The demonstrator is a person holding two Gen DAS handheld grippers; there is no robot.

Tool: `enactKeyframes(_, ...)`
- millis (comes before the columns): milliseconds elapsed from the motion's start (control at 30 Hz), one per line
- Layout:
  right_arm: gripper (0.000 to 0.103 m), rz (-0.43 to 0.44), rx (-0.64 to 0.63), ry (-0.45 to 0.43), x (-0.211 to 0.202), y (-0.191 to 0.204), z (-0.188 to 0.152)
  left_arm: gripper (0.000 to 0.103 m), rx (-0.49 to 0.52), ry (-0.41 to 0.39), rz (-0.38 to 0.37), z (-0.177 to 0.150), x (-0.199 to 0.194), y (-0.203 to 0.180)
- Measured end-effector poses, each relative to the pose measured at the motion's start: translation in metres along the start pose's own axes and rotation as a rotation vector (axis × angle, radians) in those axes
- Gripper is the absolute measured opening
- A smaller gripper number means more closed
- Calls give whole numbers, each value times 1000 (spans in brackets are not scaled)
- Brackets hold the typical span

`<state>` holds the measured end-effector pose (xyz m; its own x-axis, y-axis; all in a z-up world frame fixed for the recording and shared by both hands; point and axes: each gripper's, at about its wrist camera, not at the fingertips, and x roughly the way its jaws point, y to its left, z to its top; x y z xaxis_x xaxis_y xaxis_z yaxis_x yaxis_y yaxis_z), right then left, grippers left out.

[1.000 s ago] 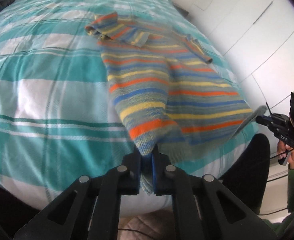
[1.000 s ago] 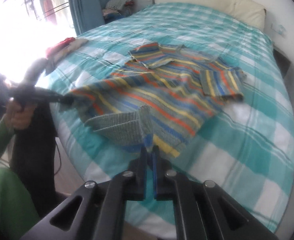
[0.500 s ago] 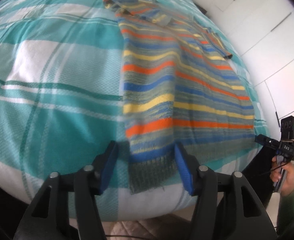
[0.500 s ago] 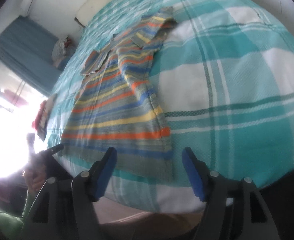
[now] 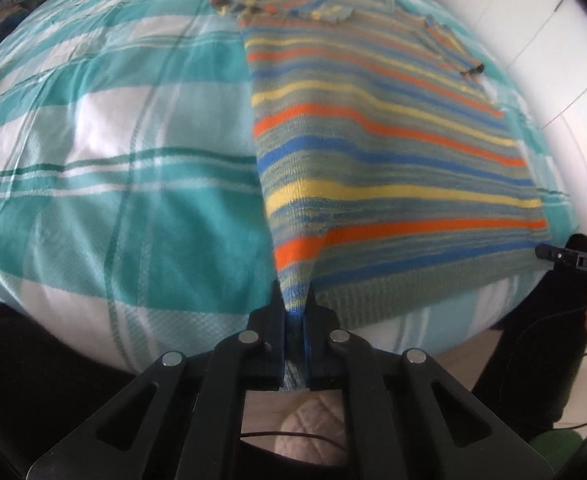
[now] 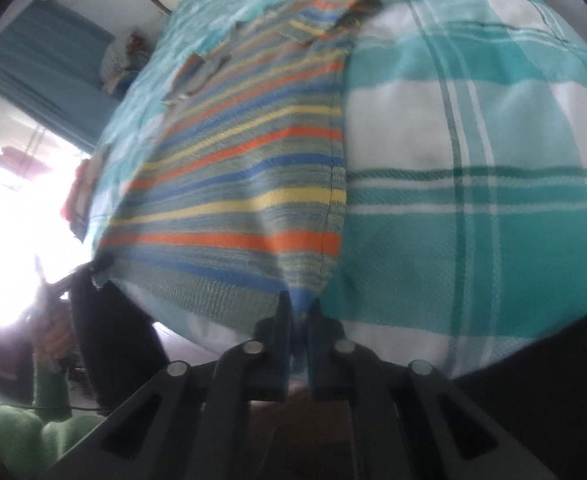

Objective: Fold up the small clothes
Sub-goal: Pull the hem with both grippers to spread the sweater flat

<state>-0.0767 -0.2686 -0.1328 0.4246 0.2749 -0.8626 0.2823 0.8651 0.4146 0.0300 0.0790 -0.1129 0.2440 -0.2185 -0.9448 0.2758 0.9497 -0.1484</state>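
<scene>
Half a second ago your jaws stood apart over the hem; now your left gripper (image 5: 294, 304) has clamped one bottom corner of the striped sweater (image 5: 393, 152) lying flat on the bed (image 5: 105, 184), your right gripper (image 6: 299, 308) the other, so you can likely lift and fold.

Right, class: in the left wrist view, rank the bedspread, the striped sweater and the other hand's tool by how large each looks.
1. Bedspread, the largest area.
2. Sweater.
3. Right tool, smallest; only part shows at the picture's edge, so its real size is unsure.
</scene>
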Motion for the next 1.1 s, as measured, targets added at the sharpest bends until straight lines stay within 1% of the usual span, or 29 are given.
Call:
enactKeyframes(33, 6, -15, 13, 24, 13, -1, -3, 5, 3, -4, 7, -2, 2, 0)
enactKeyframes(100, 6, -20, 25, 17, 21, 0, -7, 7, -11, -39, -23, -4, -7, 5)
enactKeyframes(133, 6, -18, 27, 9, 19, 1, -6, 12, -27, -54, -51, -3, -13, 11)
enactKeyframes(200, 6, -22, 31, -7, 14, 4, -9, 19, -63, -73, -89, -6, -22, 26)
enactKeyframes(233, 6, -21, 32, -9, 13, 3, -11, 30, -82, -87, -100, -4, -24, 32)
enactKeyframes(300, 6, -22, 37, -9, 13, 2, -13, 41, -122, -115, -103, -6, -28, 45)
enactKeyframes(333, 6, -26, 35, -8, 15, -1, -11, 42, -143, -125, -115, -6, -29, 50)
enactKeyframes(400, 6, -43, 22, -7, 17, -1, -11, 41, -175, -108, -146, -5, -22, 53)
enactKeyframes(467, 6, -61, 7, -6, 23, -2, -3, 41, -169, -93, -178, -5, -18, 49)
enactKeyframes(500, 6, -65, 3, -6, 21, -7, -1, 42, -155, -94, -221, -5, -17, 45)
enactKeyframes(567, 6, -69, 1, -9, 21, -10, -2, 45, -161, -113, -334, -1, -15, 38)
enactKeyframes(600, 6, -69, 1, -12, 20, -9, -3, 45, -161, -132, -348, 0, -19, 34)
enactKeyframes(633, 6, -69, 2, -16, 21, -9, -3, 45, -135, -162, -315, 0, -24, 27)
enactKeyframes(700, 6, -67, 10, -21, 22, -10, -3, 46, -18, -215, -182, 2, -32, 0)
enactKeyframes(733, 6, -67, 12, -23, 23, -9, -3, 46, 33, -235, -148, 3, -33, -13)
enactKeyframes(767, 6, -67, 13, -23, 21, -12, -3, 46, 63, -236, -160, 5, -31, -24)
enactKeyframes(867, 6, -72, 15, -24, 22, -12, -3, 46, 108, -204, -276, 13, -11, -55)
enactKeyframes(900, 6, -73, 14, -26, 20, -13, -4, 46, 128, -187, -292, 17, 1, -67)
enactKeyframes(1000, 5, -67, 22, -32, 20, -15, -5, 45, 155, -112, -294, 22, 25, -97)
enactKeyframes(1067, 5, -58, 30, -34, 19, -16, -5, 47, 205, -119, -315, 17, 15, -107)
enactKeyframes(1100, 5, -55, 31, -35, 18, -17, -5, 50, 225, -132, -333, 14, 4, -107)
